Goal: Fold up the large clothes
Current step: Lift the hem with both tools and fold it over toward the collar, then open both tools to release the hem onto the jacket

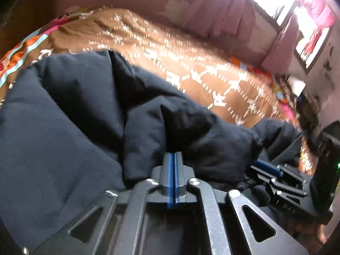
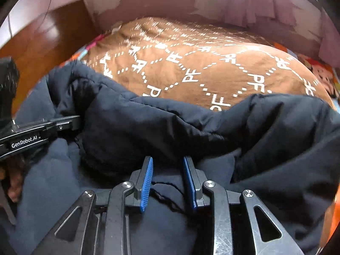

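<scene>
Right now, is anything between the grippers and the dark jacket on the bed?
Nothing visible. The left gripper is shut with its tips against the jacket; whether fabric is pinched is hard to tell. The right gripper has its jaws apart, tips under a jacket fold, with a thin dark cord lying between them. The brown blanket lies beyond.

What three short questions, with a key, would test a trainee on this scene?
1. True or false: the jacket lies on a bare wooden floor.
2. Compare the left gripper and the right gripper. Which has its pads together? A) left B) right C) both
3. What colour is the blanket under the jacket?
Key: 1 false, it lies on the blanket. 2 A. 3 brown, with white marks.
</scene>
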`<action>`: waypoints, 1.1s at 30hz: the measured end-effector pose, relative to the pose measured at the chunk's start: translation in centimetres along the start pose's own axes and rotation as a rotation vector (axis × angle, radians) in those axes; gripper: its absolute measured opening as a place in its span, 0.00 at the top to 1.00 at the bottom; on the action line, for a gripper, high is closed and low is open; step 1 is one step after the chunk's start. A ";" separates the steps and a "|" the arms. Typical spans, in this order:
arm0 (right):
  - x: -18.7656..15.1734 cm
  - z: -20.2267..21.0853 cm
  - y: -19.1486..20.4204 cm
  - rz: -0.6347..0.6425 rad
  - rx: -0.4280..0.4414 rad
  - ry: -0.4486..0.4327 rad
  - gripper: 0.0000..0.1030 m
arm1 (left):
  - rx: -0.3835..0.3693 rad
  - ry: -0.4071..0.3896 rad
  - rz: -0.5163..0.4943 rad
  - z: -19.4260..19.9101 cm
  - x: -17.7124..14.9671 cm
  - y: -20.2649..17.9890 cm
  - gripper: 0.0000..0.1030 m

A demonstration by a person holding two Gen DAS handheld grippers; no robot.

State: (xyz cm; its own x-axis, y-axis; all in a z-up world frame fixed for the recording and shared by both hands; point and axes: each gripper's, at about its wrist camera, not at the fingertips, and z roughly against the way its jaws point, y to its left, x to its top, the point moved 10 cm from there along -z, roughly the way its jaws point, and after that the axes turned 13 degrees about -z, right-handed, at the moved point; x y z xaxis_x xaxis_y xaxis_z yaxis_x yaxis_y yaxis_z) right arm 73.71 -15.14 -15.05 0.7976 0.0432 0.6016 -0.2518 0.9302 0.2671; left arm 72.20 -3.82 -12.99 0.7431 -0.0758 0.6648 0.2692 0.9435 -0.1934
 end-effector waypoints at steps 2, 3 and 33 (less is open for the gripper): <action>0.0 1.4 -0.1 -0.024 0.009 -0.030 0.72 | 0.026 -0.038 -0.014 1.2 0.6 -0.6 0.87; 0.0 2.1 -0.1 -0.028 0.007 -0.050 0.71 | 0.035 -0.057 -0.025 1.9 0.8 -1.0 0.75; -4.3 25.3 1.9 -0.118 0.063 -0.436 0.00 | 0.275 -0.425 -0.114 26.1 -4.6 -9.3 0.02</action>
State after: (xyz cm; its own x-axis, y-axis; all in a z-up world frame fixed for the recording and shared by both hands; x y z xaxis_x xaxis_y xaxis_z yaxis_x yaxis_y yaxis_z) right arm 55.93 -22.84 1.94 0.5210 -0.2323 0.8213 -0.2164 0.8949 0.3904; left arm 50.26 -3.81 4.56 0.3883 -0.0990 0.9162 0.1205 0.9911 0.0560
